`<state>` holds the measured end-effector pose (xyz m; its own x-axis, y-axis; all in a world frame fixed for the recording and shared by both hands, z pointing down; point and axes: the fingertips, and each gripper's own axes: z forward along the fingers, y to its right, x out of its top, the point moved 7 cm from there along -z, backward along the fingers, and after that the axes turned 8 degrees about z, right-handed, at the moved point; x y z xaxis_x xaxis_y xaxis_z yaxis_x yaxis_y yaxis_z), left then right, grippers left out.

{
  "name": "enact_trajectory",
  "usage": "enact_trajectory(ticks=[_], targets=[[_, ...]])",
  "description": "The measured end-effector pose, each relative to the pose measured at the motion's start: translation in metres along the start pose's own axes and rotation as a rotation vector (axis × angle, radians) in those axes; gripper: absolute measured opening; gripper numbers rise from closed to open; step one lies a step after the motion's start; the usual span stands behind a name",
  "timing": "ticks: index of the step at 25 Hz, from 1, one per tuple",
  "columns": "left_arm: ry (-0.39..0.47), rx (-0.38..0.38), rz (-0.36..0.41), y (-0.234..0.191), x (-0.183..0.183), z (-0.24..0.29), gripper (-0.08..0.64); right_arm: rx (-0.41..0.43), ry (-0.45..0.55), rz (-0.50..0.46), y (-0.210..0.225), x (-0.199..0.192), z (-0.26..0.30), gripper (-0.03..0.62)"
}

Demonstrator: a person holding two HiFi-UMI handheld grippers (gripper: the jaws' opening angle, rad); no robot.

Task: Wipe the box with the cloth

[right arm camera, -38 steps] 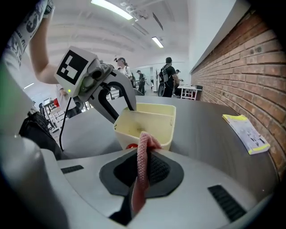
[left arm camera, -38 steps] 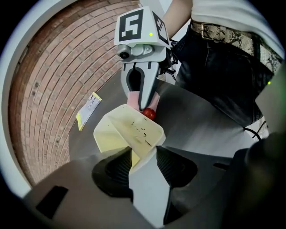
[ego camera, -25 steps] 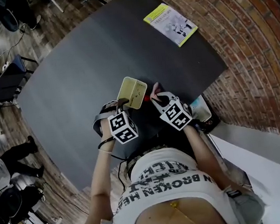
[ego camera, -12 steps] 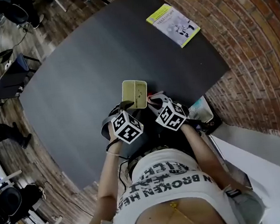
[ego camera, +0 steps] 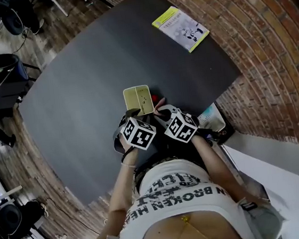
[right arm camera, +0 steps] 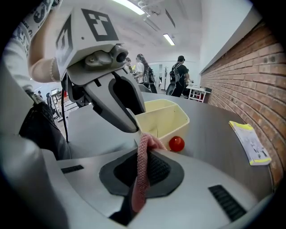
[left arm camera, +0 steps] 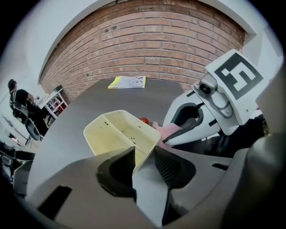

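A pale yellow open box [ego camera: 138, 100] is tipped up off the dark table [ego camera: 82, 92] near its front edge. My left gripper [ego camera: 133, 114] is shut on the box's near wall [left arm camera: 120, 132], which runs in between the pads [left arm camera: 143, 154]. My right gripper [ego camera: 162, 109] is shut on a pink knitted cloth [right arm camera: 142, 174] that hangs out between its jaws [right arm camera: 143, 150]. The cloth's tip [left arm camera: 163, 132] lies against the box's right side [right arm camera: 163, 117]. A small red ball [right arm camera: 176, 143] rests on the table beside the box.
A yellow-edged booklet [ego camera: 181, 28] lies at the table's far right corner. A brick wall [ego camera: 270, 49] runs along the right. A small container [ego camera: 212, 116] sits at the table's right edge. Several people [right arm camera: 178, 76] stand far off in the room.
The box has been rolled from a slanted to a squarer pose and shifted slightly left. My right gripper with the cloth has come in closer to the box.
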<state>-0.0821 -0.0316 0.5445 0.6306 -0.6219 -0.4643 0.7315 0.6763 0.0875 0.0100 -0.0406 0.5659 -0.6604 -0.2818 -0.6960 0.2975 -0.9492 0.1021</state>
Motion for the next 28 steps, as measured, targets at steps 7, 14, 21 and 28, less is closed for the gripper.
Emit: enact_trajectory(ticks=[7,14,21,28], targets=[[0.035,0.025,-0.106,0.005,0.007,0.003,0.144,-0.011,0.015,0.005,-0.008,0.003,0.002,0.017],[0.091,0.033,0.027,0.011,0.009,-0.015,0.164,-0.015,0.015,0.025,-0.008,0.003,-0.001,0.017],[0.144,0.031,0.082,-0.023,-0.005,-0.048,0.164,-0.016,0.025,0.061,-0.008,0.003,-0.005,0.017],[0.008,0.058,0.631,-0.050,-0.021,-0.048,0.164,-0.027,0.037,0.099,-0.004,0.004,-0.012,0.017]])
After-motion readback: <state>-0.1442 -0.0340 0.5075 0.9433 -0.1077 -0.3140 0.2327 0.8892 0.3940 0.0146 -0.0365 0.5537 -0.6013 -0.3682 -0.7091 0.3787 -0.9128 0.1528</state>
